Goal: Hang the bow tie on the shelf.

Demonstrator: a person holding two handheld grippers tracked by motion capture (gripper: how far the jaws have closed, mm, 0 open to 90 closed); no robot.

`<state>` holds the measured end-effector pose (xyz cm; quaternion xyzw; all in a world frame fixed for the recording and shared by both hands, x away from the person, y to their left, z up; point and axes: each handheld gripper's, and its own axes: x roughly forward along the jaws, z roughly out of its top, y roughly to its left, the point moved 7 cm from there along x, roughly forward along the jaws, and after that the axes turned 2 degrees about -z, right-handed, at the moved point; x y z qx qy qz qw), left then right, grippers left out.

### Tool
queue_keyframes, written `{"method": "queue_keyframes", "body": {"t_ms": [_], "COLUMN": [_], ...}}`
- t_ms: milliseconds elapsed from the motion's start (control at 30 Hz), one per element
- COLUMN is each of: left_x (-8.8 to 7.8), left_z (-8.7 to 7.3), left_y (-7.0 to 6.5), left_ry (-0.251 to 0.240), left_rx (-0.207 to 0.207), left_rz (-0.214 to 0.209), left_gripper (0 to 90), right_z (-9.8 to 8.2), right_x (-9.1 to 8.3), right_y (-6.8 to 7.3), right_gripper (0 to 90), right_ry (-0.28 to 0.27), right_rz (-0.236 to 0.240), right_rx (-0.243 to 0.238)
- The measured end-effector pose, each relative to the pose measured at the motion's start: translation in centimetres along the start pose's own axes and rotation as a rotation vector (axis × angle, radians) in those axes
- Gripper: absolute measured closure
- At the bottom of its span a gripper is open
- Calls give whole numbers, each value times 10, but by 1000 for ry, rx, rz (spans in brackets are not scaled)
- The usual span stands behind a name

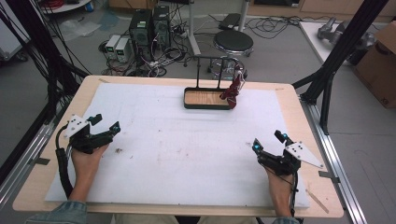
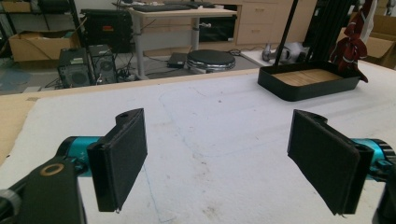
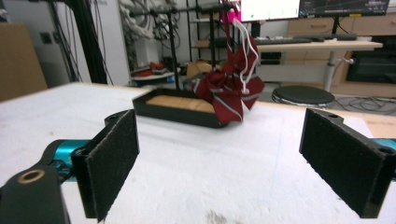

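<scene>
both my tongs, left gripper (image 1: 106,122) and right gripper (image 1: 267,140), gape wide and empty; snatching the red cloth (image 1: 233,89) at upper centre may, i think, topple its rack (image 1: 219,59).

Two forearms reach in from the near edge, each hand gripping a tool low and well apart: the left gripper (image 1: 106,122) angled right with jaws spread wide and empty, the right gripper (image 1: 267,141) angled left, jaws likewise wide and empty.

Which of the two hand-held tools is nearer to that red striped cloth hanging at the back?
Right. The right tool sits below and slightly right of the cloth; the left tool is far off to its left.
</scene>
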<state>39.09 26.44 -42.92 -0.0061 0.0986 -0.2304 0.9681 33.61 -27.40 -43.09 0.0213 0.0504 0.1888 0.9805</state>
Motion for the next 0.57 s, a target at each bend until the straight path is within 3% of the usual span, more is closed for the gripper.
{"method": "queue_keyframes", "body": {"t_ms": [333, 567], "left_x": [1, 2], "left_z": [-1, -3], "left_y": [-1, -2], "left_ry": [10, 18], "left_rx": [5, 5], "left_rz": [-4, -3], "left_gripper": [201, 201], "right_z": [-18, -20], "right_x": [-5, -4], "right_y": [2, 3], "right_gripper": [111, 111], "right_ry": [52, 69], "right_rz": [-5, 10], "right_rx": [-8, 20]}}
